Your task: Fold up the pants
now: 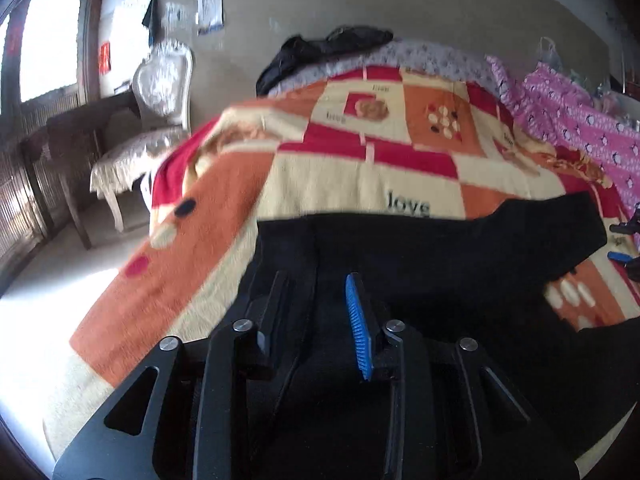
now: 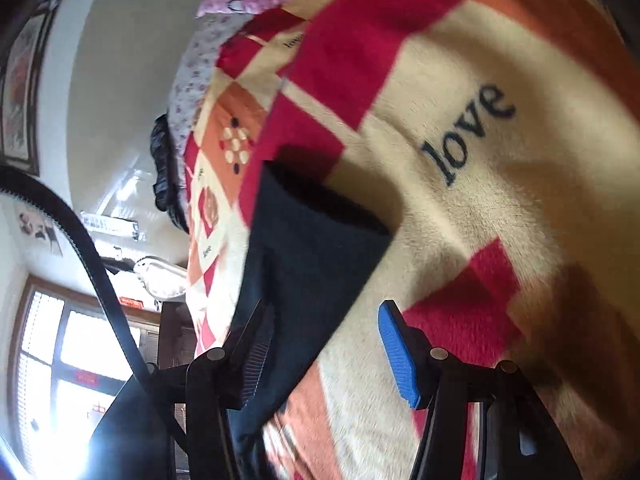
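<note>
Black pants (image 1: 440, 248) lie spread across a bed blanket (image 1: 352, 176) of red, orange and cream squares with the word "love". My left gripper (image 1: 316, 284) hovers just over the near left part of the pants, jaws apart, nothing pinched between the pads. In the right wrist view a dark pant leg end (image 2: 312, 248) lies on the blanket (image 2: 500, 200), its hem showing an opening. My right gripper (image 2: 324, 312) stands open around the edge of that leg, with the blue pad (image 2: 396, 352) clear of the cloth. The right gripper (image 1: 614, 242) also peeks in at the left view's right edge.
A pale ornate chair (image 1: 160, 92) and a dark table (image 1: 72, 128) stand left of the bed by a bright window. Pink patterned bedding (image 1: 580, 120) lies at the bed's right side. Dark clothes (image 1: 320, 48) are heaped at the far end. Bare floor (image 1: 60, 280) lies on the left.
</note>
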The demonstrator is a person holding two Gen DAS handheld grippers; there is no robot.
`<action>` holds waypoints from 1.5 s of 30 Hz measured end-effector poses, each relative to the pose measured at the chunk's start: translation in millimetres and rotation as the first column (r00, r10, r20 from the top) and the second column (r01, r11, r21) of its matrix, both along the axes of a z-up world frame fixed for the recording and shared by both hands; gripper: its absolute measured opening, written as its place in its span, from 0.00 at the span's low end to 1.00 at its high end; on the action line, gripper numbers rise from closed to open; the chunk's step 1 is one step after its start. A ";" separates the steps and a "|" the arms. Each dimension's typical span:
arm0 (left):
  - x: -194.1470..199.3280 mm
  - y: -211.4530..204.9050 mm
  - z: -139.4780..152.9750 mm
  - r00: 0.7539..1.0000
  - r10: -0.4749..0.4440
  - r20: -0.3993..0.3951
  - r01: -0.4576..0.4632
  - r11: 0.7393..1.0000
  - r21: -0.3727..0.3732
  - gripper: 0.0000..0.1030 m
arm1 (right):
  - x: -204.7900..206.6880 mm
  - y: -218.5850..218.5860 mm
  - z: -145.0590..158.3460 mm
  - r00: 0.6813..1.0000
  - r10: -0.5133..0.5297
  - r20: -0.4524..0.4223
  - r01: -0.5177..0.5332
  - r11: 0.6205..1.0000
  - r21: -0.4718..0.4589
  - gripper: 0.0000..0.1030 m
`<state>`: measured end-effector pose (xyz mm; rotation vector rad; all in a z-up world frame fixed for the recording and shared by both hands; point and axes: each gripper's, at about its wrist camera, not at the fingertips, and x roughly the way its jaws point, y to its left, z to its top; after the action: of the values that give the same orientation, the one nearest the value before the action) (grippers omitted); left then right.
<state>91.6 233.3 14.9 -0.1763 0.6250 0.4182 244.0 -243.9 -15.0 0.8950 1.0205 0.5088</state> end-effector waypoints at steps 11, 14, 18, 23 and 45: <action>8.4 18.7 -6.1 1.000 0.006 -0.027 -0.010 0.992 -0.129 0.29 | 14.8 11.5 1.4 0.994 -0.039 0.102 0.042 0.999 -0.033 0.44; 7.5 18.9 -6.1 1.000 0.011 -0.029 -0.014 0.992 -0.126 0.29 | 8.0 2.6 -4.1 0.991 -0.109 0.075 0.112 0.993 -0.035 0.29; 8.1 17.9 -6.3 0.999 0.011 -0.032 -0.015 0.993 -0.118 0.29 | -4.2 -8.5 -7.3 0.970 -0.242 -0.022 0.242 0.970 -0.003 0.26; 9.1 17.9 -6.8 0.999 0.008 -0.036 -0.012 0.993 -0.118 0.29 | 6.9 5.9 -0.8 0.961 -0.274 -0.037 0.273 0.962 -0.029 0.34; 9.5 19.3 -7.5 1.000 0.004 -0.031 -0.008 0.992 -0.123 0.29 | -5.7 15.1 11.9 0.982 -0.139 0.128 0.154 0.981 -0.115 0.04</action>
<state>101.1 252.6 7.4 -0.2899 0.6810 0.3886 238.3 -228.8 -3.1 0.8124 0.8605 0.3655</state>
